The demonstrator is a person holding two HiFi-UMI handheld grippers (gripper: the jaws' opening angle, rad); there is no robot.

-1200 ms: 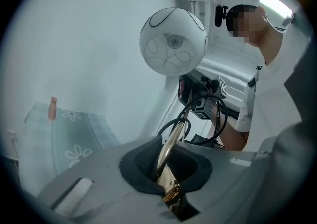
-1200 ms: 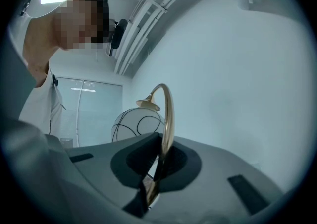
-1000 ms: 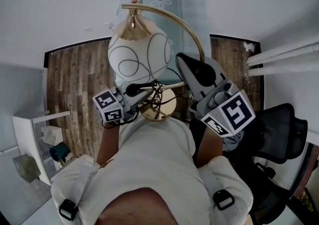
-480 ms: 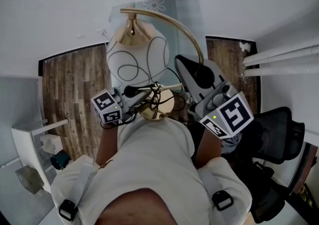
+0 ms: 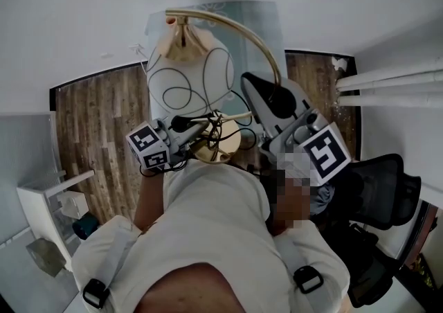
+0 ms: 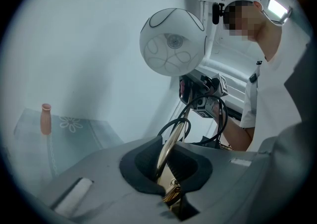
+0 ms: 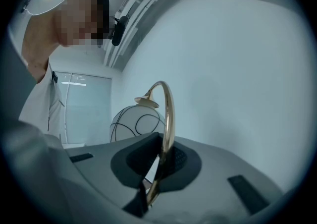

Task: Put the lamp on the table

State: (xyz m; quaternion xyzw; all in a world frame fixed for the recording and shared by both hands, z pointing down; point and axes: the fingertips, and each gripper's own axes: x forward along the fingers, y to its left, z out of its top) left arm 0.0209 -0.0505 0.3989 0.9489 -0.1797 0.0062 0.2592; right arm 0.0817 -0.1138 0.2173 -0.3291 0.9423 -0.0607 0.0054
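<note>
The lamp has a white globe shade [image 5: 188, 76] with black loops, a curved gold stem [image 5: 259, 41] and a round gold base [image 5: 220, 145]. I carry it in the air in front of my chest. My left gripper [image 5: 206, 126] is shut on the lower stem [image 6: 171, 143] near the base, where the black cord [image 5: 216, 131] is bundled. My right gripper [image 5: 260, 90] is shut on the stem [image 7: 168, 114] higher up the arc. In the right gripper view the globe [image 7: 136, 124] hangs beyond the jaws. The glass table [image 5: 252, 17] with a flower print lies just beyond the lamp.
A small pink vase [image 5: 171, 20] stands on the glass table's left part, also seen as the vase [image 6: 45, 118] in the left gripper view. A black office chair [image 5: 381, 187] stands at the right, a white shelf unit [image 5: 48, 201] at the lower left, over wood floor [image 5: 97, 118].
Both grippers have carried the lamp toward the glass table. More of the table top shows now, and the pink vase has come into view.
</note>
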